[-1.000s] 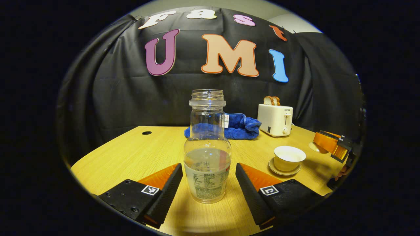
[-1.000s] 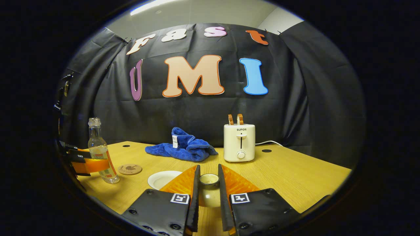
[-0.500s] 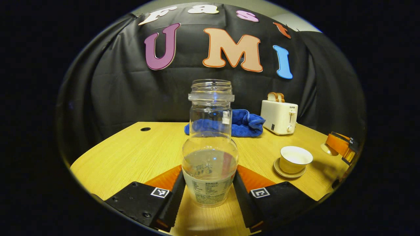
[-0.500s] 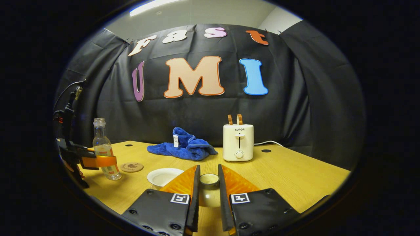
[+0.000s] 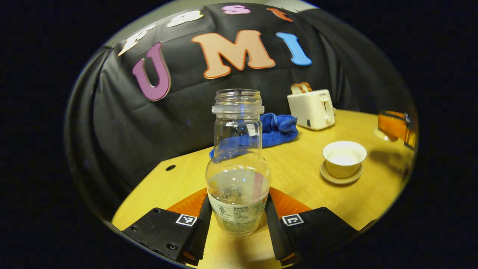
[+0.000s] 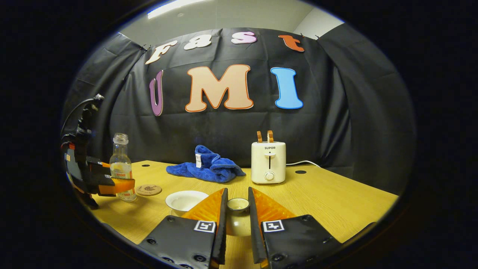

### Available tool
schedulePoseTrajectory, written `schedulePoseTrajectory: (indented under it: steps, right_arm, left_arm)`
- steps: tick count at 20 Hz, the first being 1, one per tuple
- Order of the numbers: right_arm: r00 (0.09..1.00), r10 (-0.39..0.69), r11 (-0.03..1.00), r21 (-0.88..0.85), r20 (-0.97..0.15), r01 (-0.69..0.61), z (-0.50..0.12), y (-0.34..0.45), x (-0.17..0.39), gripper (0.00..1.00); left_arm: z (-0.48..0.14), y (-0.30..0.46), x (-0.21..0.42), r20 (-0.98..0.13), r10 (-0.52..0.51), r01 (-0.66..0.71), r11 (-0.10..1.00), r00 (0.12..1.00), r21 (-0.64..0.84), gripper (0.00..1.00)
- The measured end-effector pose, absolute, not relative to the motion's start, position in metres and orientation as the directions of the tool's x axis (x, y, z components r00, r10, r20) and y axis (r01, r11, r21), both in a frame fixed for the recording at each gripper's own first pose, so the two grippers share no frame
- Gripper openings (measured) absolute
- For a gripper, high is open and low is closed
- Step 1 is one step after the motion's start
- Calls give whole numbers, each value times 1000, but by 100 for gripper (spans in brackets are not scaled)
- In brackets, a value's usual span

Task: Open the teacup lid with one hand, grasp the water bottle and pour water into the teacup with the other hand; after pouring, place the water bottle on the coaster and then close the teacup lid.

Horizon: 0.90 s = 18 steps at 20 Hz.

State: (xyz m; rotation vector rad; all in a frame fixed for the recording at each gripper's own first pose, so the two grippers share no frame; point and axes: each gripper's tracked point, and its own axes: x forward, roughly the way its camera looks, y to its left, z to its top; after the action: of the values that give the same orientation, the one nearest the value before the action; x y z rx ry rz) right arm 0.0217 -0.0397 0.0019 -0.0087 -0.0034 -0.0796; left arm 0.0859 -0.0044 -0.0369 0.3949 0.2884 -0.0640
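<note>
A wooden table (image 6: 336, 201) stands in front of a black cloth wall. Positions here are given relative to the teacup (image 5: 343, 158), an open, lidless cup on its saucer (image 5: 340, 178) near the middle of the table.

In the left gripper view, the left gripper (image 5: 237, 220) has both fingers pressed against the lower, labelled part of the water bottle (image 5: 238, 164), one on each side. The bottle is clear, uncapped and partly filled with water. It is upright in this view, nearer the camera than the teacup and to its left.

In the right gripper view, the right gripper (image 6: 236, 215) is clamped on the small knob of the teacup lid (image 6: 238, 220), held just to the right of the teacup. A round coaster (image 6: 148, 189) lies on the table to the left of the teacup, with the bottle just beyond it.

Behind the teacup lie a crumpled blue towel (image 6: 207, 170) and a white toaster (image 6: 267, 162) holding two slices of bread
</note>
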Motion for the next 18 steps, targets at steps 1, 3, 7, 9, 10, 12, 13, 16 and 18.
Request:
schedulePoseTrajectory:
  steps: [1, 3, 7, 9, 10, 12, 13, 16, 18]
  right_arm:
    - [997, -77, 997, -9, 3, 77, 2, -40, 21, 31]
    - [997, -76, 997, -9, 4, 76, 2, -39, 22, 31]
    - [997, -82, 997, -8, 4, 82, 2, -40, 22, 31]
    - [997, -81, 997, -8, 3, 82, 2, -40, 22, 31]
    - [997, -82, 997, -8, 4, 82, 2, -40, 22, 31]
    - [997, -82, 997, -8, 4, 82, 2, -40, 22, 32]
    - [997, -82, 997, -8, 3, 82, 2, -39, 22, 31]
    - [997, -82, 997, -8, 4, 82, 2, -39, 22, 31]
    - [997, -82, 997, -7, 4, 82, 2, -40, 23, 31]
  left_arm:
    - [-36, 0, 89, -297, 15, 125, 886, 955, 447, 66]
    - [-20, 14, 101, -240, 68, 101, 771, 968, 628, 67]
    - [8, 14, 116, -147, 75, 86, 529, 986, 844, 66]
    - [5, 12, 119, -167, 61, 122, 452, 984, 884, 65]
    - [5, 9, 123, -170, 54, 132, 416, 984, 900, 66]
    - [3, 6, 124, -180, 46, 153, 350, 983, 924, 65]
    - [-1, 2, 125, -186, 36, 165, 313, 982, 935, 67]
    - [-5, -7, 127, -182, 13, 174, 241, 983, 955, 65]
    - [-4, -14, 126, -171, -5, 168, 214, 985, 962, 67]
